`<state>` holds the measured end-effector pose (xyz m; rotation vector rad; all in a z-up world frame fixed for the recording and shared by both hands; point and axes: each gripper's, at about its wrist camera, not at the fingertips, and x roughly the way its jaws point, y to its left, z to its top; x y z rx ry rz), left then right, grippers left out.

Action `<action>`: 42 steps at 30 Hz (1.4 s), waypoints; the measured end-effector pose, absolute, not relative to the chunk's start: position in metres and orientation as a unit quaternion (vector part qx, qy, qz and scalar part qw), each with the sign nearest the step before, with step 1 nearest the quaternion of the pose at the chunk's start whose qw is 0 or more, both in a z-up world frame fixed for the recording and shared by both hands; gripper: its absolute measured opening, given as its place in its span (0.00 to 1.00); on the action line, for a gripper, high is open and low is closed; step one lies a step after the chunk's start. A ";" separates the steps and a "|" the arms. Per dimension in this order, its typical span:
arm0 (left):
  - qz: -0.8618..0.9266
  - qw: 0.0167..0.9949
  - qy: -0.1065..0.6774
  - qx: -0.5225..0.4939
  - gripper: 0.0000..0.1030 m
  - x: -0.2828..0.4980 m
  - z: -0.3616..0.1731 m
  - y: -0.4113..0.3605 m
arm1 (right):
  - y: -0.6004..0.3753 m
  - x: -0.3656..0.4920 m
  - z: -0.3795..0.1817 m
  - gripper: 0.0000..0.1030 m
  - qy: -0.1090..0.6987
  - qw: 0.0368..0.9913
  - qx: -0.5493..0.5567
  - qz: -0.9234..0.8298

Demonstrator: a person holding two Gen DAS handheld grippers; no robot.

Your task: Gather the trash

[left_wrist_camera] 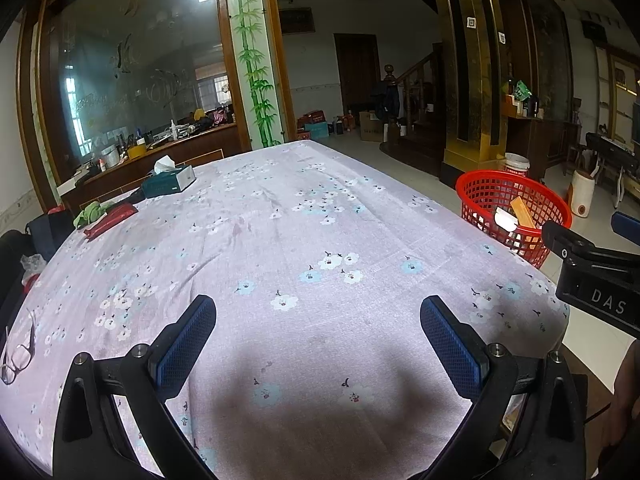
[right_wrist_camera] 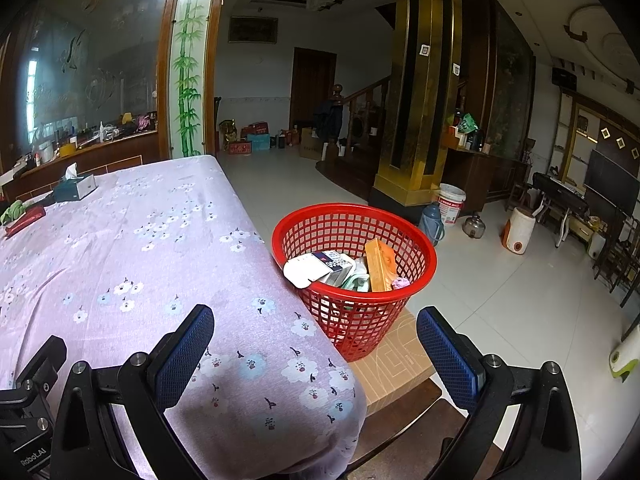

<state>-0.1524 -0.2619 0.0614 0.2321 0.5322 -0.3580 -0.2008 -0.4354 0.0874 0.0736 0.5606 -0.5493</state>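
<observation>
Worktop (left_wrist_camera: 304,216) w/ floral cloth fills most of left-wrist view. Red basket (right_wrist_camera: 352,276) centre of right-wrist view, beside worktop edge, on a cardboard box (right_wrist_camera: 400,364); trash (right_wrist_camera: 344,270) inside: cartons, wrappers, lower items hidden by mesh. Tissue box (left_wrist_camera: 170,180) upper left; glasses (left_wrist_camera: 18,354) cut off at left edge. Left claw (left_wrist_camera: 318,340) and right claw (right_wrist_camera: 314,344) both wide apart, holding nothing.

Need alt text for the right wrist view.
The open right gripper hangs over the corner of a table under a floral cloth, beside a red basket holding boxes and wrappers. The basket stands on a cardboard box; a tissue box sits at the table's far end.
</observation>
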 end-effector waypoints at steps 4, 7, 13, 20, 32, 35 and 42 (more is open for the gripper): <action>-0.176 0.943 0.261 0.114 0.98 -0.153 0.061 -0.262 | -0.435 -0.201 0.086 0.99 0.275 0.923 0.035 -0.267; -0.176 0.943 0.260 0.114 0.98 -0.153 0.061 -0.262 | -0.433 -0.202 0.085 0.99 0.275 0.923 0.035 -0.266; -0.176 0.942 0.261 0.113 0.98 -0.153 0.061 -0.262 | -0.434 -0.200 0.085 0.99 0.276 0.923 0.034 -0.265; -0.176 0.942 0.261 0.113 0.98 -0.153 0.061 -0.261 | -0.435 -0.198 0.085 0.99 0.277 0.924 0.033 -0.263; -0.177 0.942 0.263 0.110 0.98 -0.153 0.061 -0.261 | -0.434 -0.196 0.084 0.99 0.281 0.925 0.033 -0.256; -0.183 0.938 0.276 0.106 0.98 -0.149 0.059 -0.258 | -0.432 -0.189 0.083 0.99 0.286 0.926 0.036 -0.244; -0.159 0.935 0.314 0.053 0.98 -0.120 0.060 -0.213 | -0.411 -0.160 0.082 0.99 0.305 0.931 0.032 -0.198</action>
